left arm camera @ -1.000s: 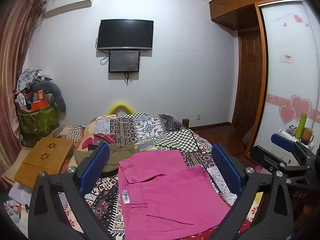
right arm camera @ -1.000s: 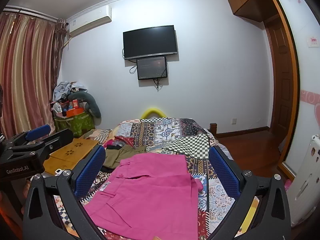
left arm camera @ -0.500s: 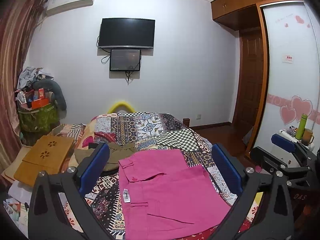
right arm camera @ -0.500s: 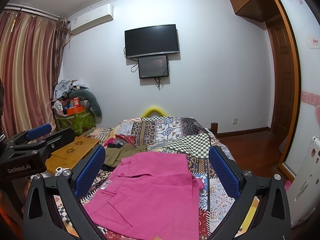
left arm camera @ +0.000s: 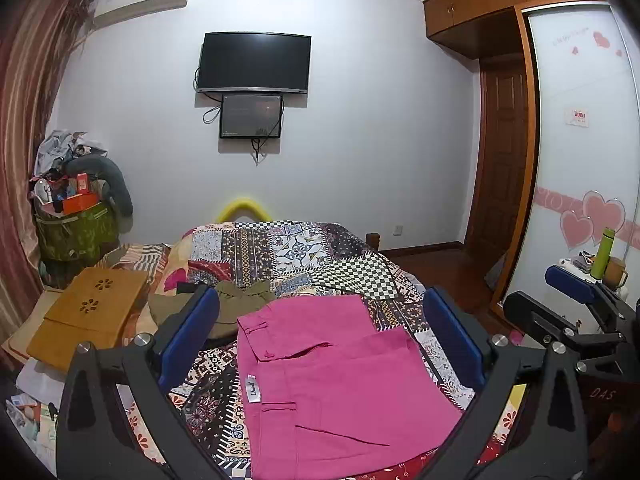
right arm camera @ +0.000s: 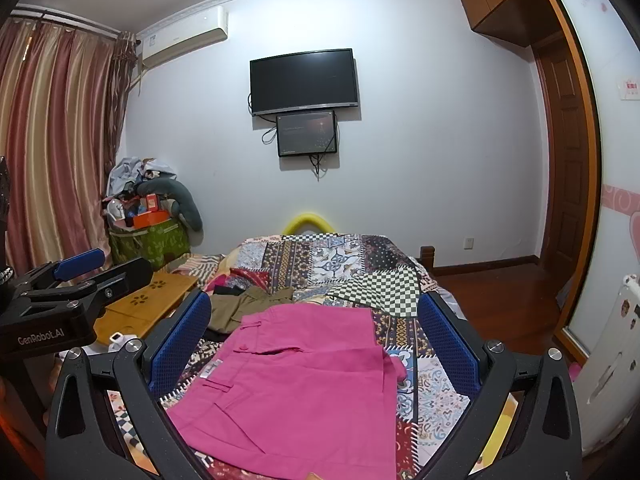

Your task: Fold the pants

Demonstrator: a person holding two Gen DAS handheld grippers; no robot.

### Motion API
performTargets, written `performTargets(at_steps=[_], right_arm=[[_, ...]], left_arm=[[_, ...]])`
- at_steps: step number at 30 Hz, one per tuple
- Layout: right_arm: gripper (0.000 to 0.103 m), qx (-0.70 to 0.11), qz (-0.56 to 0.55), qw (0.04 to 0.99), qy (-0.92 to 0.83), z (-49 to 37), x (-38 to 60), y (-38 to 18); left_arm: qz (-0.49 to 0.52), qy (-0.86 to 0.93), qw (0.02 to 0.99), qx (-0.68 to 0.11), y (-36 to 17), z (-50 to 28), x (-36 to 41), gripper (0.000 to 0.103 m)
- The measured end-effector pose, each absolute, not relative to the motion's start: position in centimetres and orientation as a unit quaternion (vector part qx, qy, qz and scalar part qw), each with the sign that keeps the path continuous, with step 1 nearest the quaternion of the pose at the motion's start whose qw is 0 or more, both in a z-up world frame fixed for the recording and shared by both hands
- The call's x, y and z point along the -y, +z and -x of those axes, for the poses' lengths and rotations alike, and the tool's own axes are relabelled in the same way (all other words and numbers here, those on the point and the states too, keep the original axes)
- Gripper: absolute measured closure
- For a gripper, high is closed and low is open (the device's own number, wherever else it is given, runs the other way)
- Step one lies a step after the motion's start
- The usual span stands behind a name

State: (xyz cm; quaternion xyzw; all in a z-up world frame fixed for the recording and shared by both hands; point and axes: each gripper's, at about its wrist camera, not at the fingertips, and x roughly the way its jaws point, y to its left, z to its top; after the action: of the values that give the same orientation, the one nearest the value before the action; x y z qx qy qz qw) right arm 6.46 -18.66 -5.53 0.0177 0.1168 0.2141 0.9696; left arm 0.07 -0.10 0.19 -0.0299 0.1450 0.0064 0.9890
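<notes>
Pink pants lie folded flat on the patchwork bedspread, waistband to the left with a white label. They also show in the right wrist view. My left gripper is open and empty, held above the pants. My right gripper is open and empty too, above the pants. The right gripper shows at the right edge of the left wrist view. The left gripper shows at the left edge of the right wrist view.
An olive garment lies on the bed beyond the pants. A wooden lap table sits at the bed's left. A cluttered green basket stands in the corner. A wardrobe and a door are on the right.
Both cameras have drifted slightly; the pants lie as before and both grippers stay open.
</notes>
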Motion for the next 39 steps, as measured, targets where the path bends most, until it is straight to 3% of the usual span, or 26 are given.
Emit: performTargets(at_steps=[39], right_arm=[[0.000,-0.121,-0.019,0.970,0.210,-7.1,19.1,-6.1]], left_arm=[[0.037,0.000,0.986,-0.161,-0.9,-1.3,-0.1,0.000]])
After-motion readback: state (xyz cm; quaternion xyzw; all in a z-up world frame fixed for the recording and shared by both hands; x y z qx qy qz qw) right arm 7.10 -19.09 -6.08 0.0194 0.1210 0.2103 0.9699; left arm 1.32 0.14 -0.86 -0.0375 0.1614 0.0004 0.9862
